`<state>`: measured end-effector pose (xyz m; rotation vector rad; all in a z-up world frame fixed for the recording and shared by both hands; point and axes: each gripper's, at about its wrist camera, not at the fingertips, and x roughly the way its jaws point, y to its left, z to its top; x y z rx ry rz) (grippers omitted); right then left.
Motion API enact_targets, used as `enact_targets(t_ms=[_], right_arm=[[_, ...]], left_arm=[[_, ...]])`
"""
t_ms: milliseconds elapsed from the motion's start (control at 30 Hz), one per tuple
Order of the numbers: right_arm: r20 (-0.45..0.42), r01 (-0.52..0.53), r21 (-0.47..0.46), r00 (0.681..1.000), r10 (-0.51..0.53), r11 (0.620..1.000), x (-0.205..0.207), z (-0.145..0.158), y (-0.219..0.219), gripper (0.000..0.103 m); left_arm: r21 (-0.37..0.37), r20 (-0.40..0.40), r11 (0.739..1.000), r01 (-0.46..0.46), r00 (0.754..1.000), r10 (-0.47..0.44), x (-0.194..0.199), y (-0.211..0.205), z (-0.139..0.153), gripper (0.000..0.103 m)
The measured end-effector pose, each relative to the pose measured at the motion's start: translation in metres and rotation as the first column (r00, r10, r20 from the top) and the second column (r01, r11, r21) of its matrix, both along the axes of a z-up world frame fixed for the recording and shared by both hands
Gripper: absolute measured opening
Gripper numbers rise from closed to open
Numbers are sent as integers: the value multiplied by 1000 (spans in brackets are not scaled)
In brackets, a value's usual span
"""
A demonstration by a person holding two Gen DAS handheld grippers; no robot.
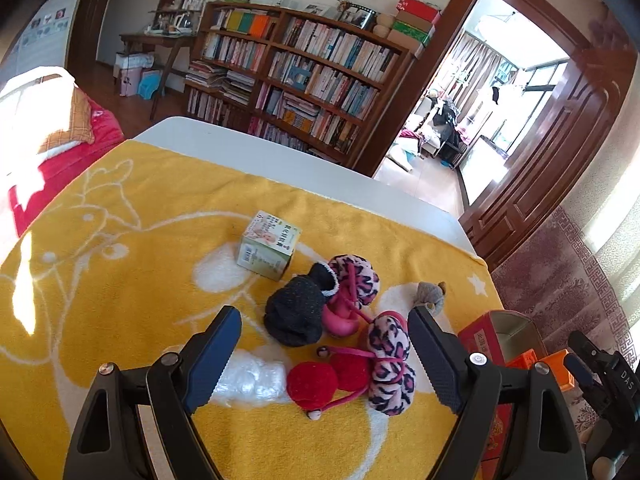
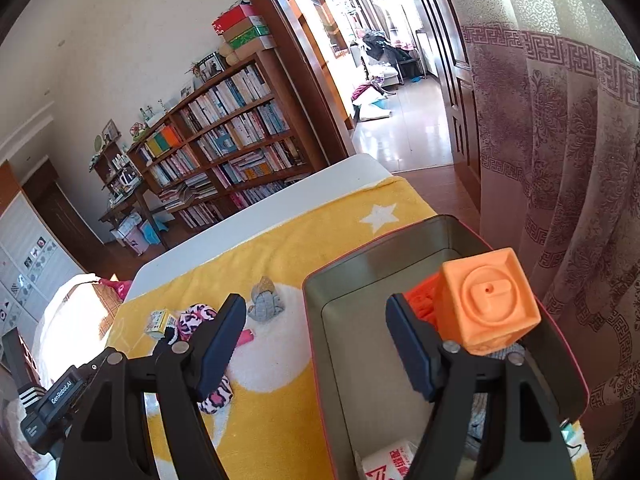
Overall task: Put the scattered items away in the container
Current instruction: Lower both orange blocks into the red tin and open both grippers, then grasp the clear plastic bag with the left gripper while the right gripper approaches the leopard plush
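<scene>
Bookshelves line the far wall, and an open doorway lets in daylight behind a surface [image 1: 248,152] draped in a yellow blanket [image 1: 120,280]. Scattered on it lie a small printed box [image 1: 269,251], a dark knit mitten [image 1: 296,314], leopard-print earmuffs [image 1: 390,364], red pompoms [image 1: 314,384], a crumpled clear plastic bag [image 1: 252,380] and, farther right, a grey fabric toy [image 1: 430,296]. The left gripper [image 1: 324,360] hangs over this pile, jaws wide and empty. At the right edge sits the tin container [image 2: 320,320], already holding a few things. The right gripper [image 2: 316,344] stands over it, jaws opening, with nothing pressed between the pads; an orange toy cube [image 2: 486,300] sits just beside its right finger, apparently released into the tin. Risks from here: the earmuffs' pink cord tangles with the pompoms, so lifting one could drag the others off the blanket, and soft fabric may slip from a shallow pinch. The two grippers are near enough to collide.
</scene>
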<state>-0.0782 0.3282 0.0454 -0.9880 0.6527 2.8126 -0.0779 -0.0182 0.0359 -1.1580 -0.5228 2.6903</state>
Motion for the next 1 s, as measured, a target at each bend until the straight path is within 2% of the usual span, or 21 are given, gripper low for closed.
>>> enact_targets(t_ms=[167,300,600,1000], right_arm=[[9,-79,8,997,79,997,-7,-5,-34,76],[29,-153,4,988,153,988,-10,-14,-61,76],[102,-254,10,962,252,967,-20,-40,-107,76],[168,-277,-4,947,274,961,-31,-61,-117,76]], left_arm=[[2,35,998,-63,997,63,3,-35,-14,87],[-5,60,998,-63,996,63,4,-44,-25,87],[-51,116,999,11,993,-5,4,-40,-46,87],[-102,205,980,169,968,-146,3,-29,-75,87]])
